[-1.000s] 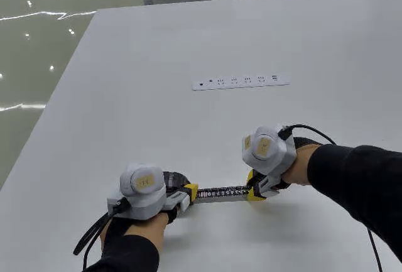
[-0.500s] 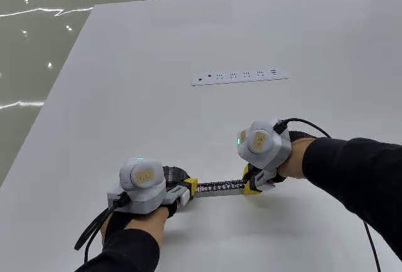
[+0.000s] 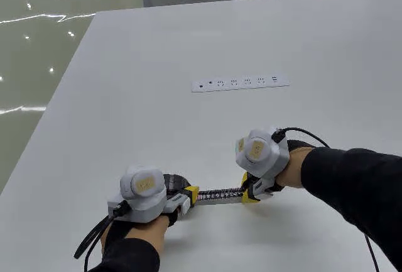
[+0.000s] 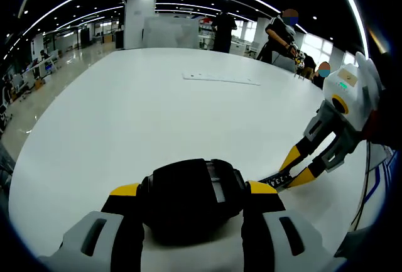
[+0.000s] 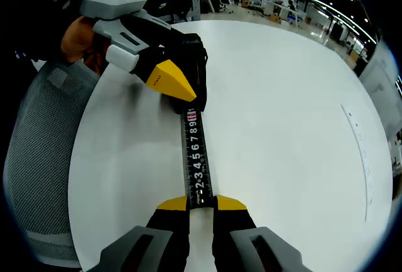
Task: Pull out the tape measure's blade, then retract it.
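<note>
Toward left edge of desk, L claw clamps tape case; R claw pinches blade tip, now nearer case, so retract prob underway.

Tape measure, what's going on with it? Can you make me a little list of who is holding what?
left hand-held gripper: clamped on the black case, which rests on the white table
right hand-held gripper: pinching the end of the blade
blade out: partly, running straight between the two, numbers 2 to 9 readable
also there: white power strip, farther back on the table, untouched
</note>
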A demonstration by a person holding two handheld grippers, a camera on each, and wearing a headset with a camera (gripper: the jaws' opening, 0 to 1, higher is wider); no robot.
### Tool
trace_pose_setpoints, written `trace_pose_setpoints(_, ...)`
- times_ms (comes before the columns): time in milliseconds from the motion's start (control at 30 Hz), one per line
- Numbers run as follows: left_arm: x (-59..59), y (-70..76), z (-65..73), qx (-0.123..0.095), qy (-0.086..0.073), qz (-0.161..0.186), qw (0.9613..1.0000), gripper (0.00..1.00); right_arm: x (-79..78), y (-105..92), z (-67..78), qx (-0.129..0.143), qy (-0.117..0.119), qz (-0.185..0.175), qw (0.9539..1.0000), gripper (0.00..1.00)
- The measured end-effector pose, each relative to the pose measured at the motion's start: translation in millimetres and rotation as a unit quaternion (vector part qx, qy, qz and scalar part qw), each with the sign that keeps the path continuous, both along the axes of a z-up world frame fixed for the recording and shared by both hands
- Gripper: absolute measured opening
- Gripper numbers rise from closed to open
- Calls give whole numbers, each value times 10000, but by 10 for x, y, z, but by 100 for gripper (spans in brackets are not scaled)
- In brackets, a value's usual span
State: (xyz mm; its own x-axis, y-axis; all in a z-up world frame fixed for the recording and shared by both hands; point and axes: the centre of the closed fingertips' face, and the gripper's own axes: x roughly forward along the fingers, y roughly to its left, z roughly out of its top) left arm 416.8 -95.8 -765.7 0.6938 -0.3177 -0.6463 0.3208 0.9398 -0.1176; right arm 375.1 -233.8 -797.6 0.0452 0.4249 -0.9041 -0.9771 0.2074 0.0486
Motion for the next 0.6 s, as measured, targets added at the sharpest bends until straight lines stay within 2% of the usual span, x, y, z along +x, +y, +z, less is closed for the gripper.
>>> trace_pose_setpoints(600, 10, 6, 5, -2, 4, -4, 10000, 58, 18, 99, 3, 67, -41, 6, 10000, 9)
